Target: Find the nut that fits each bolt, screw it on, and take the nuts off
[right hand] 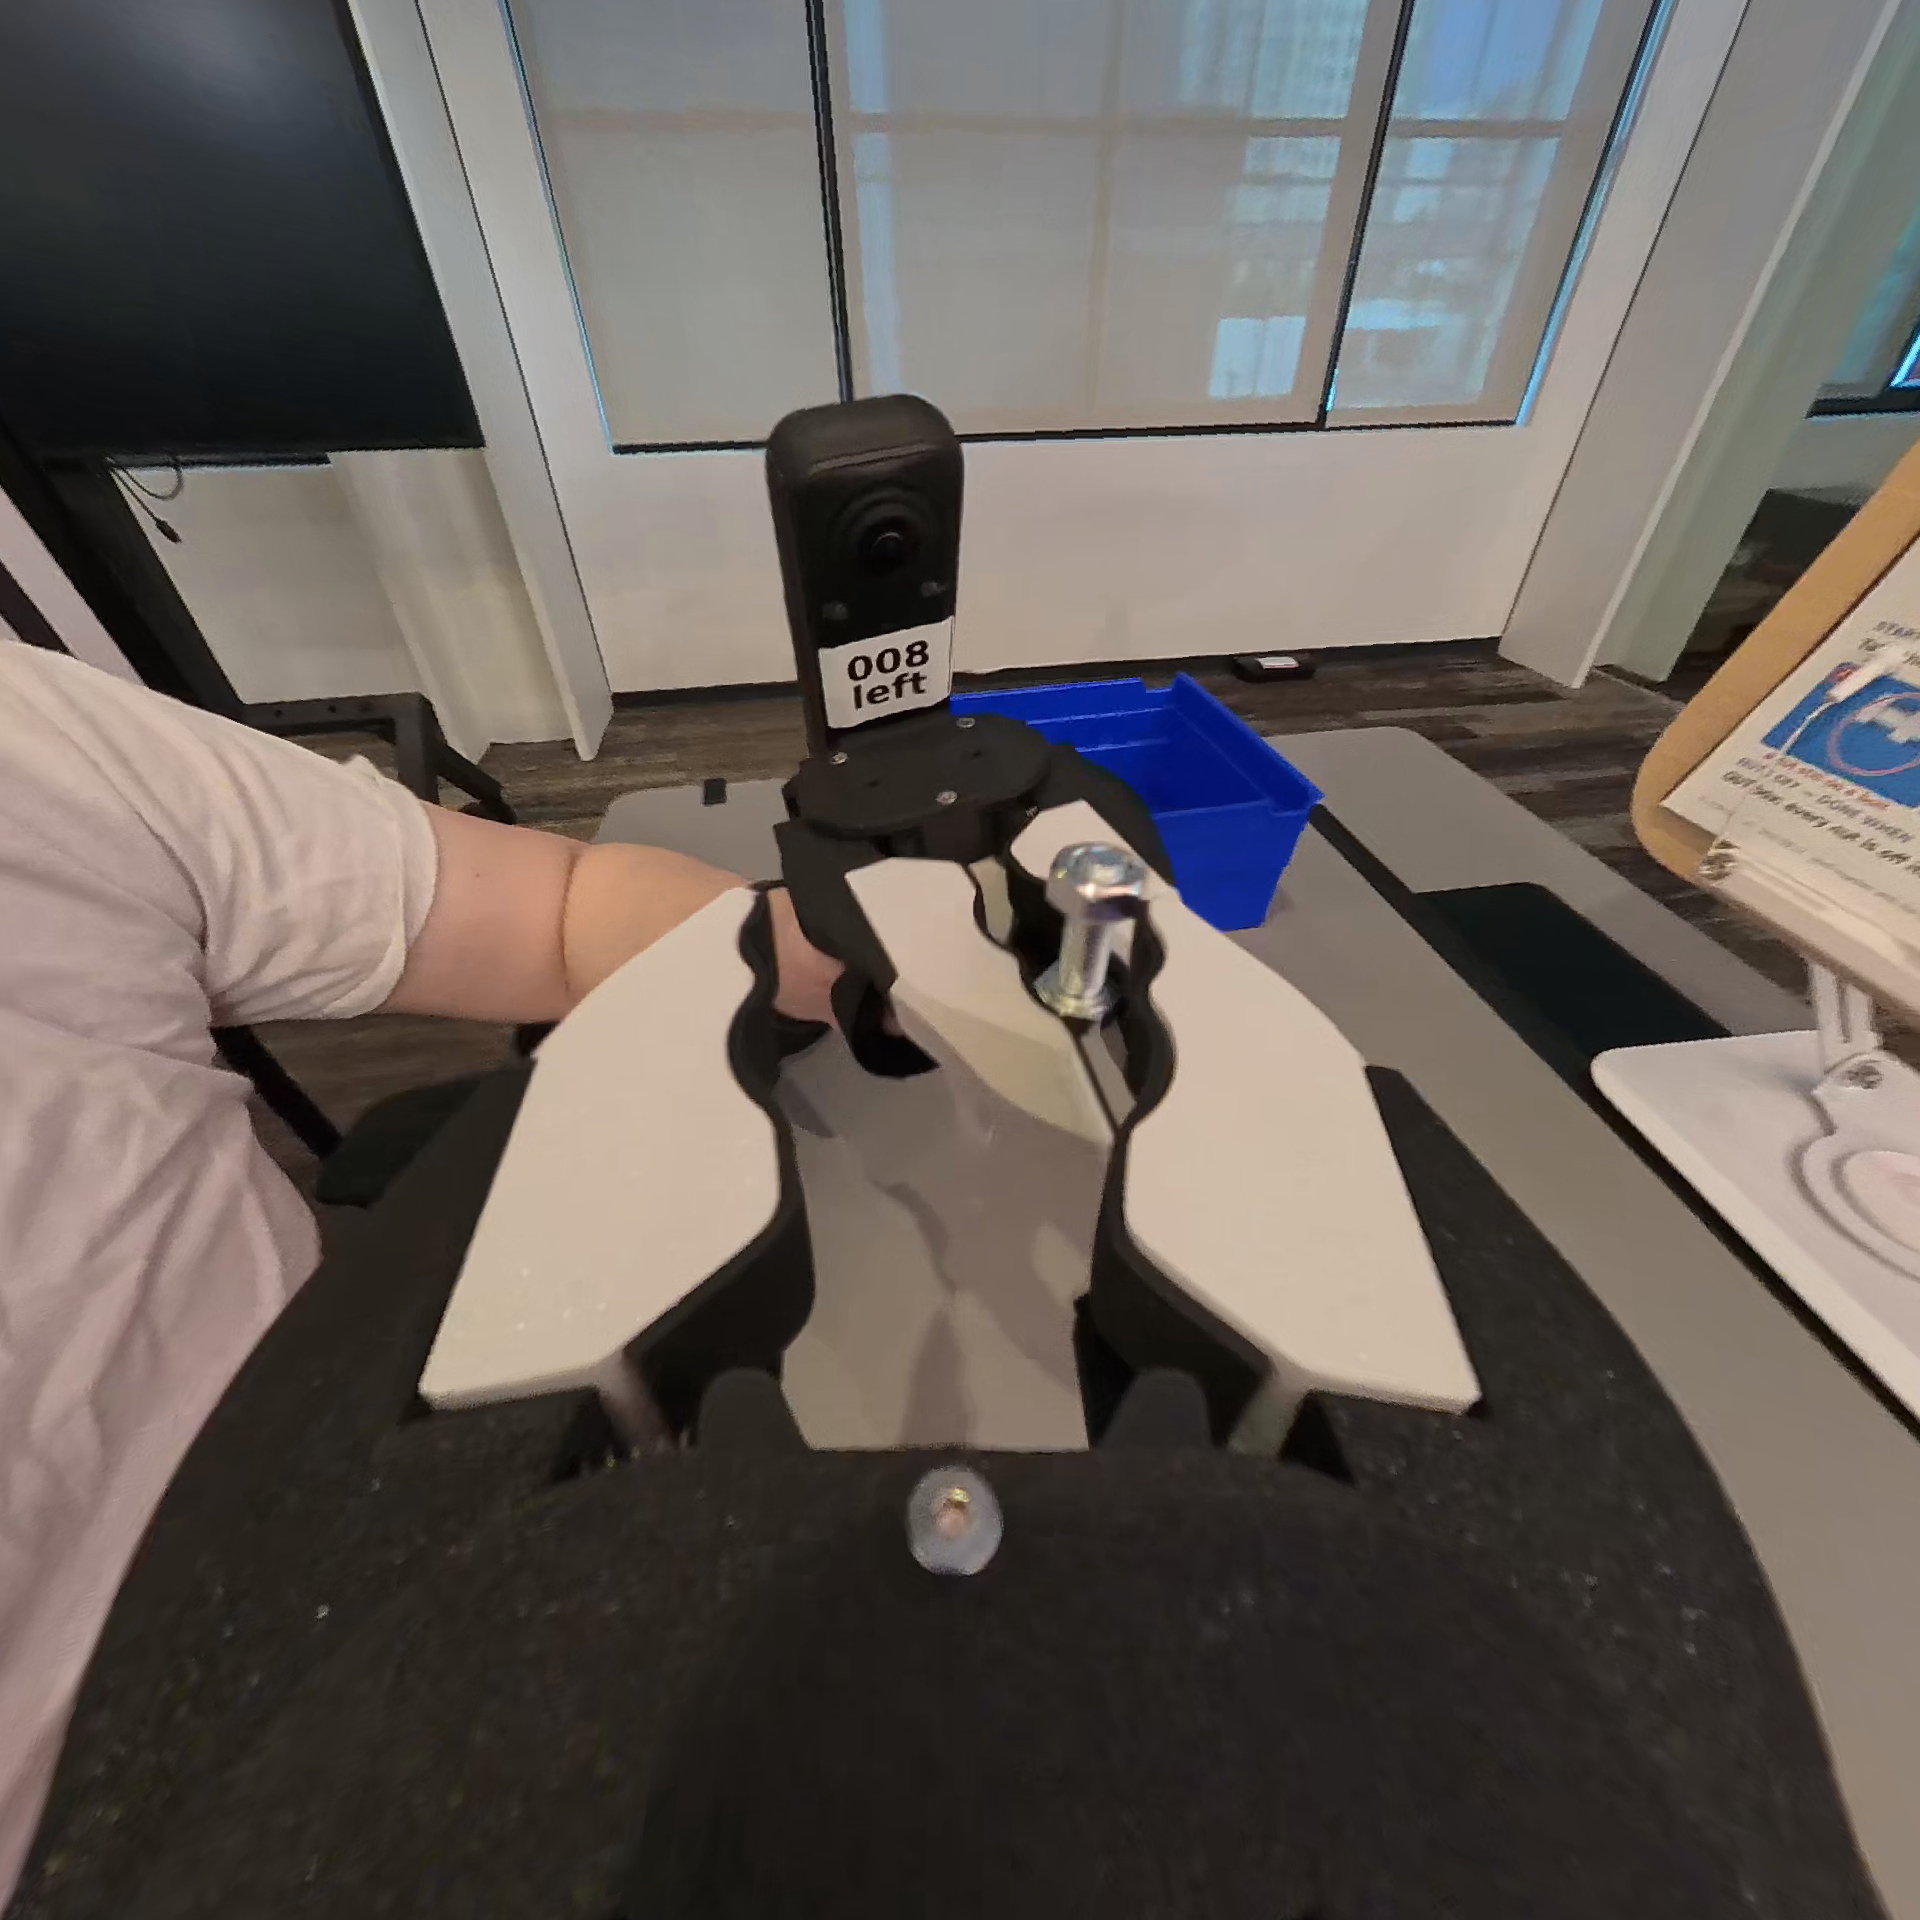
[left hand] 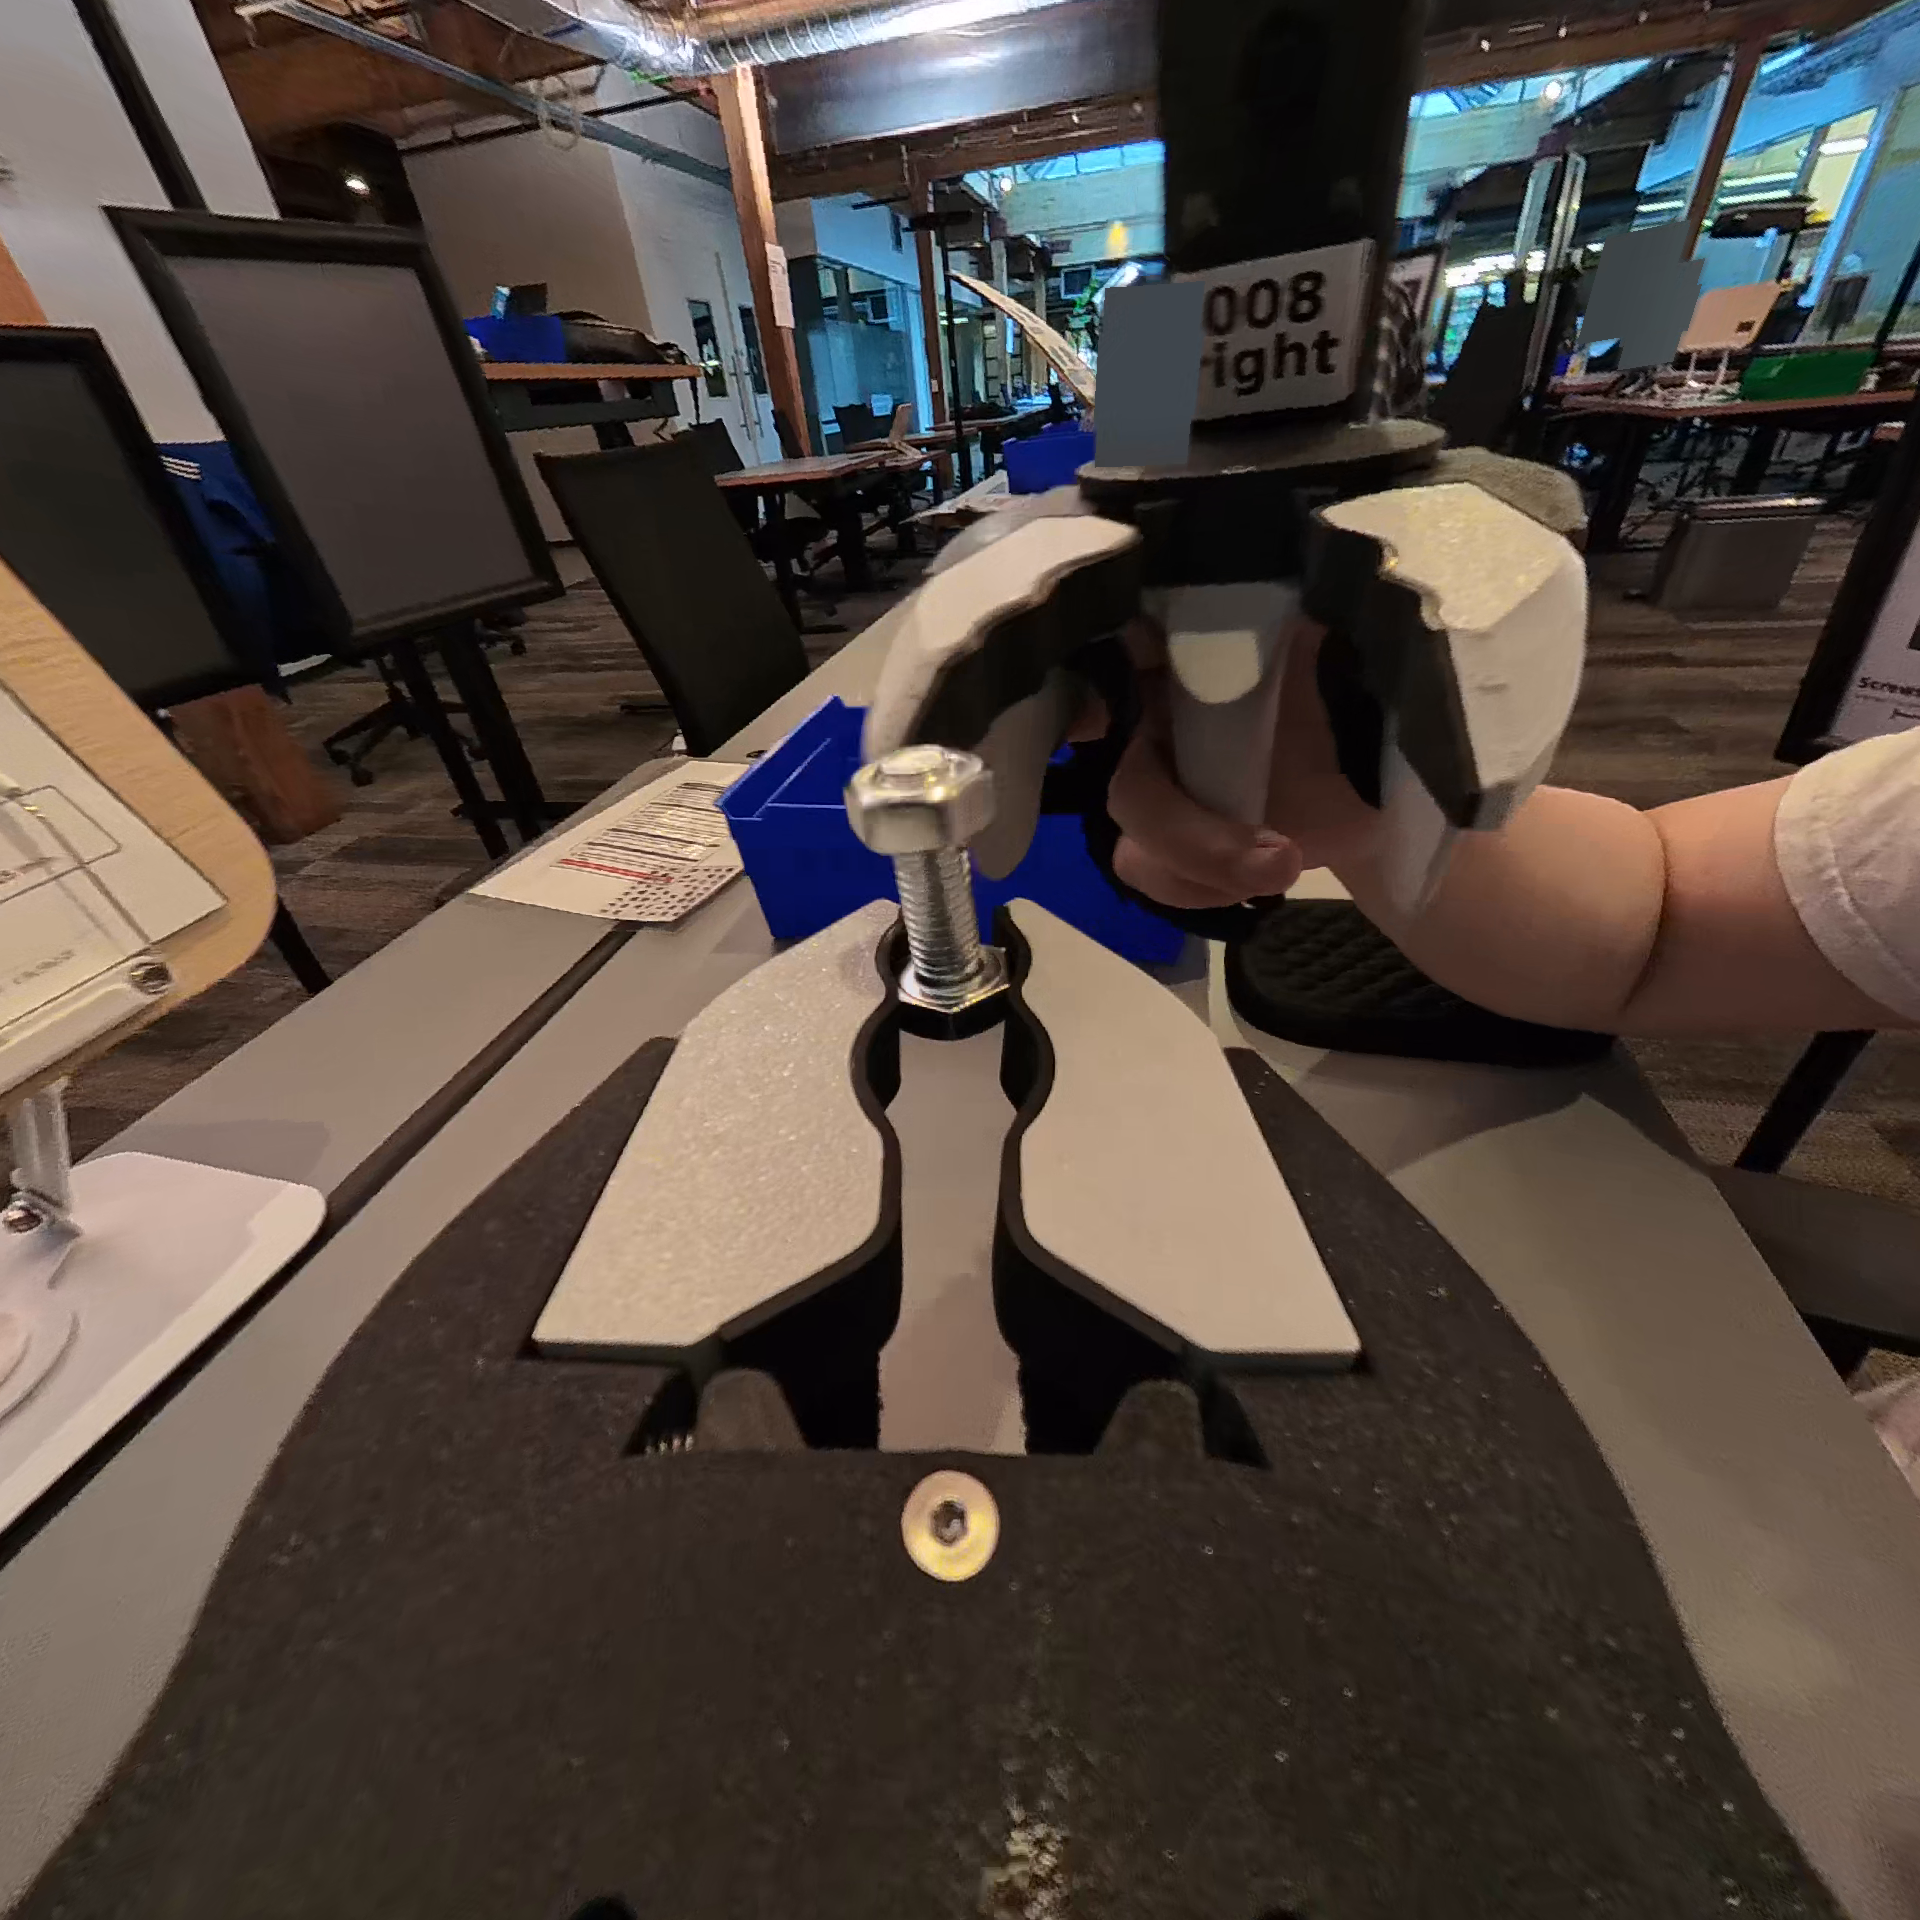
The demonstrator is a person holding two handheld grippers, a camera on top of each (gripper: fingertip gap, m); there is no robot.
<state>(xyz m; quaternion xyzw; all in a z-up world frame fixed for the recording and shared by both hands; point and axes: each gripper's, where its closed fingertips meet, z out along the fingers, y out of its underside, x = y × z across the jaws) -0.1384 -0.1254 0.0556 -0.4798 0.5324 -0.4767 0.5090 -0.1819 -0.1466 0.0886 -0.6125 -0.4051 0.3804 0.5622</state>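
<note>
Left wrist view:
- Left gripper [left hand: 945, 935] clamped on the lower hex piece [left hand: 948, 987] of the bolt [left hand: 935, 894], fingertips drawn in round it.
- Bolt upright, threaded shank bare, upper hex piece [left hand: 920, 800] at the top. Cannot tell which hex piece is the nut and which the head.
- Right gripper [left hand: 1174, 790] opposite, pointing down and toward the lens, fingers spread wide. One fingertip just behind the upper hex piece; touching or not, cannot tell.
- Seen only here: the hand [left hand: 1195, 842] wrapped round the right gripper's handle, forearm coming in level from the right.

Right wrist view:
- Right gripper [right hand: 951, 935] with fingers well apart, nothing between them; bolt [right hand: 1086, 940] near the right fingertip.
- Seen only here: the left gripper [right hand: 1075, 1013] from the front with its black camera [right hand: 862, 520] standing on top. Other forearm reaching in from the left, wrist behind the gripper body.

Both views:
- Blue bin [left hand: 800, 831] [right hand: 1195, 769] on the grey table [left hand: 416, 1091] [right hand: 1507, 935], beyond the bolt. Contents not visible.
</note>
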